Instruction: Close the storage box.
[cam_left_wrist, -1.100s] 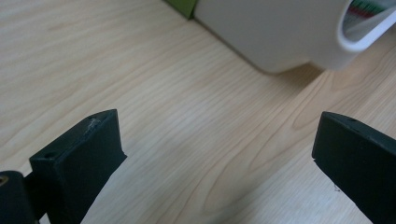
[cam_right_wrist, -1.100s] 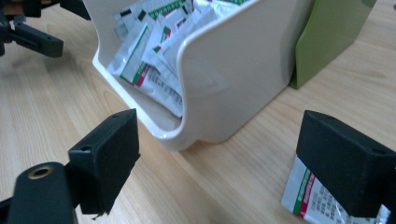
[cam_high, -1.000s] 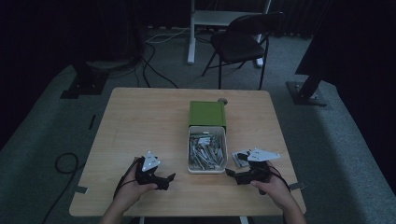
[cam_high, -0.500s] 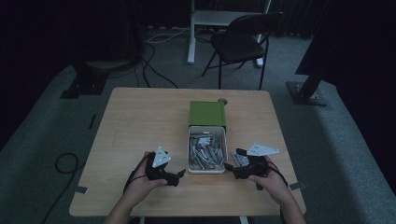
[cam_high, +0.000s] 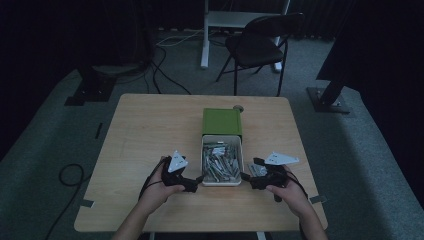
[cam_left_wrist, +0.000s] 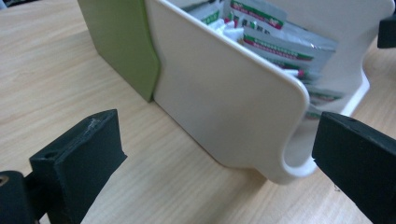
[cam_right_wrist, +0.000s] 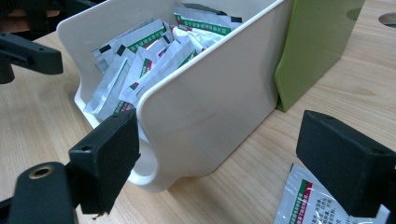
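You stand at the near edge of the wooden table (cam_high: 150, 130) with a gripper in each hand, both drawn up to the white drawer (cam_high: 222, 181) that juts out of its green sleeve (cam_high: 222, 121) toward you. Your left gripper (cam_high: 196, 183) sits just beside the drawer's near left corner, and its own view shows the jaws spread wide with the drawer's rounded front corner (cam_left_wrist: 289, 135) between them, gripped by neither. Your right gripper (cam_high: 248, 178) mirrors it at the near right corner, jaws likewise wide apart and holding nothing; in its view the drawer's side wall (cam_right_wrist: 205, 112) rises between the two black jaws. The drawer is pulled well out of the sleeve and lies heaped with silver sachets (cam_right_wrist: 140, 65) banded in green and red. One loose sachet (cam_right_wrist: 303, 205) lies flat on the table just outside the drawer on the right, partly under your right gripper's jaw; it shows from above too (cam_high: 257, 170). By the look of it the drawer is open and loaded, and the work stands near its close: the stray sachet is not yet in with the rest, and the drawer is not yet pushed home into the sleeve. Neither gripper has closed on anything
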